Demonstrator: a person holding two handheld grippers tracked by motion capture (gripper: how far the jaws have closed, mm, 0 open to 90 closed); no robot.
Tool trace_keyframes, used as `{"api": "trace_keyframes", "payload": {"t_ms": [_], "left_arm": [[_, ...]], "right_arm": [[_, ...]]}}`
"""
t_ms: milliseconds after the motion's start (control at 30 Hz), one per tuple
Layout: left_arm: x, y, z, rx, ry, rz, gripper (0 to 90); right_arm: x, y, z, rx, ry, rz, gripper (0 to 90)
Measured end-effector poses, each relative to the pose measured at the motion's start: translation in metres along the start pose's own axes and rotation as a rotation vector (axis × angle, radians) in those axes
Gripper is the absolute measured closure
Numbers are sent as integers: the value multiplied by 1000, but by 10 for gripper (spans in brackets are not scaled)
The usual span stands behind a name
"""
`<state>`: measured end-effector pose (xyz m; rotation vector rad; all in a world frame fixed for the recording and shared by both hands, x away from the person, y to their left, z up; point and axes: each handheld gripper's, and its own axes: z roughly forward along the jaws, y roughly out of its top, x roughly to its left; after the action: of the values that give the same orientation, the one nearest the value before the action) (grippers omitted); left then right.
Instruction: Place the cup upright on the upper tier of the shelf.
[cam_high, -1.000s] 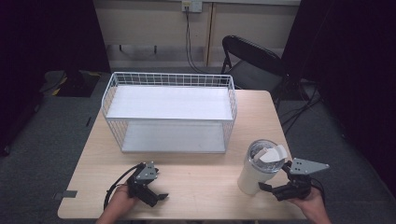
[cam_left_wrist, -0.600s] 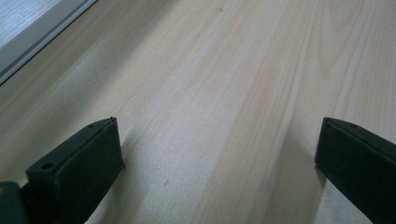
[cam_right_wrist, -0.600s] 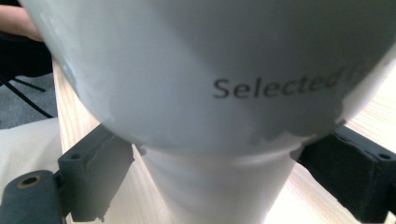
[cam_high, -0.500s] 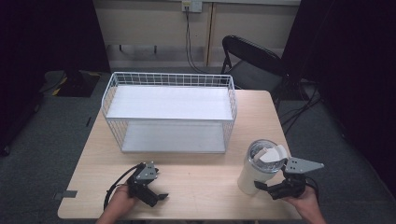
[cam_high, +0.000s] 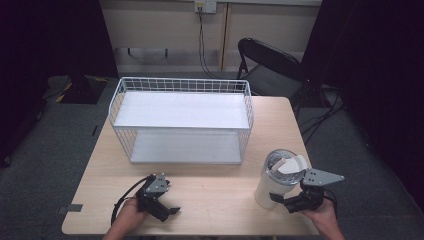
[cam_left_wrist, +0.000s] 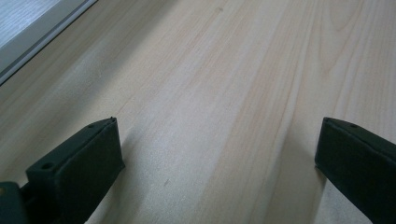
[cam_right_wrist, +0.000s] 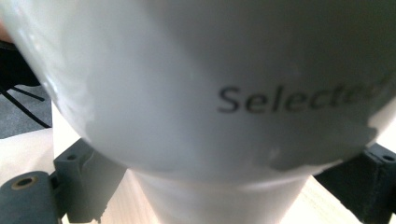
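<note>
item: white tumbler (cam_high: 276, 180), lidded, standing upright in the lower right of the high view, on the tabletop (cam_high: 215, 185) just in front of the wire basket (cam_high: 182, 117). right claw (cam_high: 292, 202) is sitting at the tumbler's lower body, at the bottom right of the frame; in the right gripper view the tumbler (cam_right_wrist: 201, 93) is looming between the two black jaws, which are standing spread to either side of its narrow base, and whether they are pressing on it cannot be told. left claw (cam_high: 167, 212) is resting released at the bottom left of the high view, jaws wide apart over bare wood in the left gripper view, grasping nothing. step in hand, as judged: the right claw is being set around the tumbler for a grasp. next move, as judged: closing squarely on the narrow lower section, then lifting straight so the top-heavy tumbler is not tipping, probably toward the basket. hard to make out: contact between pads and tumbler; the printed word is running off the right edge of the right gripper view; the tumbler's contents are hidden under the lid.
</note>
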<state>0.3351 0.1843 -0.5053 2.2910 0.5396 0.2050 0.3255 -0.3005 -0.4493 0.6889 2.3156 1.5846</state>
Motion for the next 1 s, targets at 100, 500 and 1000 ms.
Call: {"api": "trace_keyframes", "payload": {"t_ms": [100, 500, 1000], "left_arm": [[0, 0, 0, 0, 0, 0, 0], [0, 0, 0, 0, 0, 0, 0], [0, 0, 0, 0, 0, 0, 1]], "right_arm": [[0, 0, 1, 6, -4, -16, 77], [0, 0, 7, -16, -1, 9, 72], [8, -2, 8, -45, -59, 16, 90]]}}
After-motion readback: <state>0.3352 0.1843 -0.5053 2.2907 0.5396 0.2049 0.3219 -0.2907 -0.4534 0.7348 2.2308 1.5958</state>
